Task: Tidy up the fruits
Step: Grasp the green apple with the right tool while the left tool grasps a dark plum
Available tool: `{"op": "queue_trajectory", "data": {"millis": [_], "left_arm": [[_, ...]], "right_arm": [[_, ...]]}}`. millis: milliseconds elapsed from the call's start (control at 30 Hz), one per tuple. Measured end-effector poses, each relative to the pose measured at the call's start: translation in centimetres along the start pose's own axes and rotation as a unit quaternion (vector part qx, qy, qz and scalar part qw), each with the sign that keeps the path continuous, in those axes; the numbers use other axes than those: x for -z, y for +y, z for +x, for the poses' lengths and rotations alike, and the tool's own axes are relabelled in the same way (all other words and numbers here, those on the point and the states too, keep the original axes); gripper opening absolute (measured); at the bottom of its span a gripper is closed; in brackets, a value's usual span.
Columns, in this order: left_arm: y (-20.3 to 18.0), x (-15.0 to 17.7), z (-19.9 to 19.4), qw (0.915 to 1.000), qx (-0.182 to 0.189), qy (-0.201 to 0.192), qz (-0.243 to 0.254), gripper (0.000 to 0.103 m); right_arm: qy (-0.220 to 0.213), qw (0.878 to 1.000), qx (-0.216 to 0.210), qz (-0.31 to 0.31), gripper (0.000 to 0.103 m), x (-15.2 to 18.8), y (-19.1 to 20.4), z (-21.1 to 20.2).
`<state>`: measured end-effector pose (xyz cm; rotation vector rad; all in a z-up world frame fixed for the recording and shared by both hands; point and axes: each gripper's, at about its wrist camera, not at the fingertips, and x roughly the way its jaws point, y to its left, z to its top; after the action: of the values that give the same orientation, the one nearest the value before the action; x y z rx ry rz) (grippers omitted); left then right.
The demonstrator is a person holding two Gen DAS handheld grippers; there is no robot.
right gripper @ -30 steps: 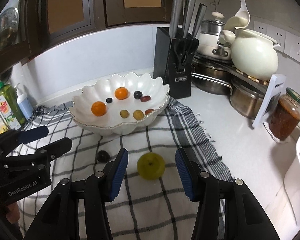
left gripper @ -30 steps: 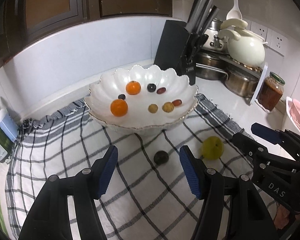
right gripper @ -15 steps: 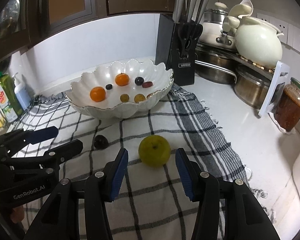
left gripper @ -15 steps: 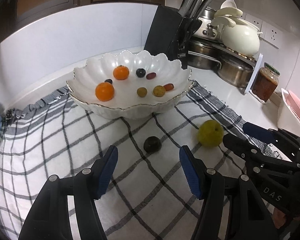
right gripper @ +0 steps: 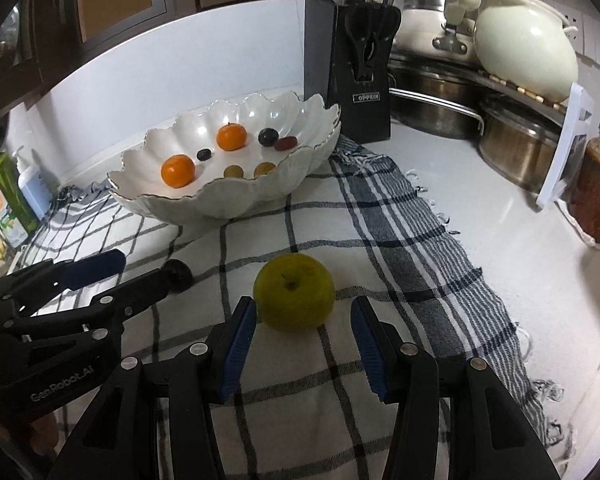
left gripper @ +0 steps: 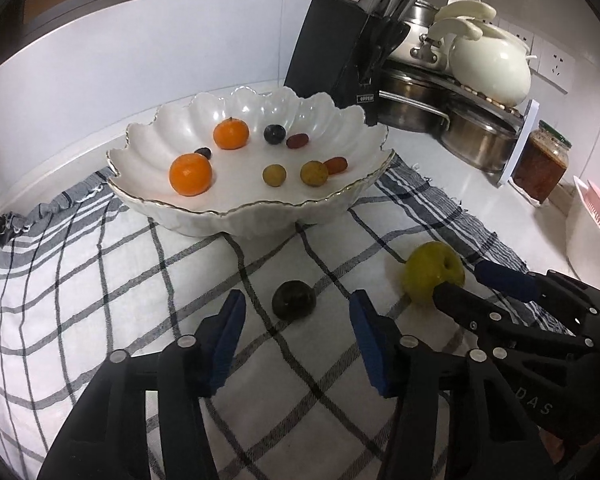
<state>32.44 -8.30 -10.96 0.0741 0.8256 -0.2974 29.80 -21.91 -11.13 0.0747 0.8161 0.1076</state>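
Left wrist view: the left gripper [left gripper: 296,316] stands wide open, holding nothing, with the dark plum [left gripper: 293,300] on the checked cloth [left gripper: 100,280] just ahead of its fingertips. The plum is small, round and matt-dark; it is probably light and soft-skinned, so grip across its widest part with gentle pressure. The scalloped white bowl [left gripper: 260,216] behind it holds two oranges and several small fruits.

Right wrist view: the right gripper [right gripper: 302,322] is also wide open and empty. The green apple [right gripper: 294,292] sits upright, stem up, at its fingertips. It appears firm, smooth and heavier; grasp at the equator, as the skin may slip.
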Motion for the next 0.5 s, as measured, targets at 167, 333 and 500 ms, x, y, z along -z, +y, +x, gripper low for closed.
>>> {"op": "queue_trajectory", "data": {"millis": [167, 333, 500], "left_arm": [[0.0, -0.2, 1.3, 0.9999, -0.002, 0.010, -0.002, 0.047], [-0.2, -0.3, 2.4, 0.9998, -0.004, 0.020, 0.000, 0.045], [-0.1, -0.2, 3.2, 0.9994, 0.001, 0.034, -0.008, 0.038]], "right_arm": [[0.004, 1.000, -0.010, -0.003, 0.050, -0.2, 0.0, 0.8], [0.010, 1.000, -0.016, -0.010, 0.050, -0.4, 0.2, 1.6], [0.011, 1.000, -0.020, -0.010, 0.050, -0.7, 0.2, 2.0]]}}
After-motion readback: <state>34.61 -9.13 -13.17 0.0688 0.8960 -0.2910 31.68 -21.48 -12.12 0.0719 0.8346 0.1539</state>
